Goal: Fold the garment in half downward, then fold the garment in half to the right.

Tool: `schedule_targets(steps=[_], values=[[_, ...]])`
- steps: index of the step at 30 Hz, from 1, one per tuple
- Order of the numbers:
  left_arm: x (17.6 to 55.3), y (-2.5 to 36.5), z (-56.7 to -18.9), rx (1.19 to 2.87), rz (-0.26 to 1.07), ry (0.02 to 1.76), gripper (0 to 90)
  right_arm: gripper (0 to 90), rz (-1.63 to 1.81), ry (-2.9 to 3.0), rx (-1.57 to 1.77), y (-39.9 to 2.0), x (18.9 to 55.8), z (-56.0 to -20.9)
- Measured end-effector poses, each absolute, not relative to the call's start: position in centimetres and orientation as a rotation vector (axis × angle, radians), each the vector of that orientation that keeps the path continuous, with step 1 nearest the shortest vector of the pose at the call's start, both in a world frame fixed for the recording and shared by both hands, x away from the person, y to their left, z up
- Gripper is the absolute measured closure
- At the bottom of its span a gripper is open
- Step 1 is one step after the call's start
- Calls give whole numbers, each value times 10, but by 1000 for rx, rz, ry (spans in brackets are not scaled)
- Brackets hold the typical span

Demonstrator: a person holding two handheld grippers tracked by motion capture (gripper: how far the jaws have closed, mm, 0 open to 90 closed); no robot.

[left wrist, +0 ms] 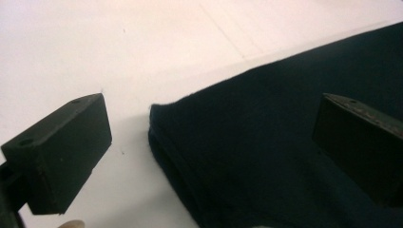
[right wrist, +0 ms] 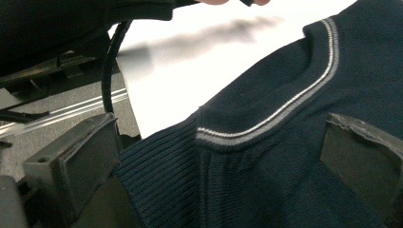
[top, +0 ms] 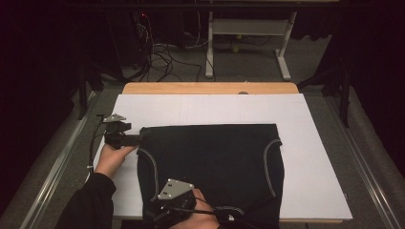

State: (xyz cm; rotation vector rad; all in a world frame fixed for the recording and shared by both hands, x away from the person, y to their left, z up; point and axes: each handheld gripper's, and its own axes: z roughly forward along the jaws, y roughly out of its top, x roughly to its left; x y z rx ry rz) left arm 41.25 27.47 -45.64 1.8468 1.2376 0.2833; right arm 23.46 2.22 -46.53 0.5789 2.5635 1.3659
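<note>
A dark navy knitted garment [top: 210,157] with grey-white striped seams lies folded on a white sheet [top: 215,107]. My left gripper [top: 140,139] is at the garment's far left corner. In the left gripper view it [left wrist: 211,109] is open, and the garment's corner [left wrist: 266,142] lies between the jaws, untouched by either. My right gripper [top: 160,213] is at the garment's near left part, by the table's front edge. Its jaws [right wrist: 218,133] stand open on either side of a ribbed edge with a striped seam [right wrist: 271,118].
The white sheet covers a wooden table [top: 210,88]. Metal rails [top: 52,167] run along both sides of the table. Beyond it stand a white table frame [top: 248,28] and a tangle of cables on the floor [top: 162,57]. A cable [right wrist: 108,61] trails by the sheet's edge.
</note>
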Motion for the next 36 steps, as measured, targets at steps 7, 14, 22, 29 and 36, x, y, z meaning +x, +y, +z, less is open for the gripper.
schedule_targets(steps=[7, 14, 22, 29, 36], values=[[429, 268, -476, 1875, 245, 1277, 0, 3, 1370, 2564, 599, 21, 233, -466], [434, 259, -484, 1924, 286, 1325, 33, 3, 1375, 2563, 609, 19, 231, -467], [430, 253, -485, 1969, 382, 1373, 140, 3, 1349, 2565, 620, 19, 226, -470], [424, 254, -487, 1935, 385, 1343, 543, 18, 1349, 2575, 613, 24, 223, -471], [416, 255, -487, 1907, 407, 1293, 740, 104, 1253, 2637, 657, 39, 226, -476]])
